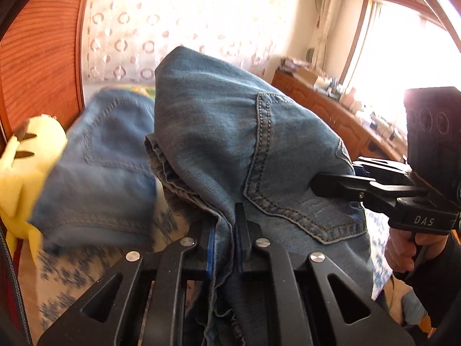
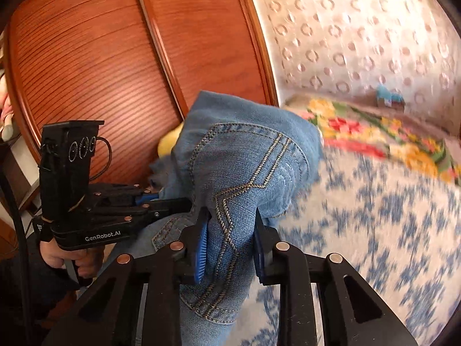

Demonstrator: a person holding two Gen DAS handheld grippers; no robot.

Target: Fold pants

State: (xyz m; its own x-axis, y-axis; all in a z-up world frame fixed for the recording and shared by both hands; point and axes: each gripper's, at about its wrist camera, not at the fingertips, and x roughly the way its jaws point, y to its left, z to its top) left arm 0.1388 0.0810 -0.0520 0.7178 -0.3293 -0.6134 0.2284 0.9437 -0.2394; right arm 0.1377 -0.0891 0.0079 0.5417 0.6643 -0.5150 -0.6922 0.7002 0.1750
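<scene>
Bottom centre, left wrist view: left gripper point(image 1: 224, 230) clamped tight on a bunched fold of the pants point(image 1: 207, 121), jaws nearly together, blue pads pressing the denim from both sides.
Bottom centre, right wrist view: right gripper point(image 2: 230, 245) clamped on a thicker wad of the pants point(image 2: 245, 167) at a stitched back pocket, jaws held somewhat apart by the cloth.
Pants: blue jeans, lifted off the bed, filling the middle of both views and hiding most of what lies behind; one blurred leg hangs at lower left of the left wrist view.
Right edge, left wrist view: right gripper point(image 1: 331, 186) reaching in from the side, its tips at the pocket; a hand point(image 1: 403, 248) grips the handle below.
Left side, right wrist view: left gripper point(image 2: 173, 201) with tips in the denim, a hand point(image 2: 66, 256) on its handle.
Below: bedspread point(image 2: 389, 230) in white with blue sprigs.
Left edge, left wrist view: yellow plush toy point(image 1: 26, 161), touching the hanging leg.
Farther: floral blanket point(image 2: 374, 135) at right; ribbed wooden headboard point(image 2: 100, 57) at upper left.
Farthest: patterned curtain point(image 1: 144, 28); wooden sideboard point(image 1: 331, 106) under a bright window point(image 1: 403, 43).
</scene>
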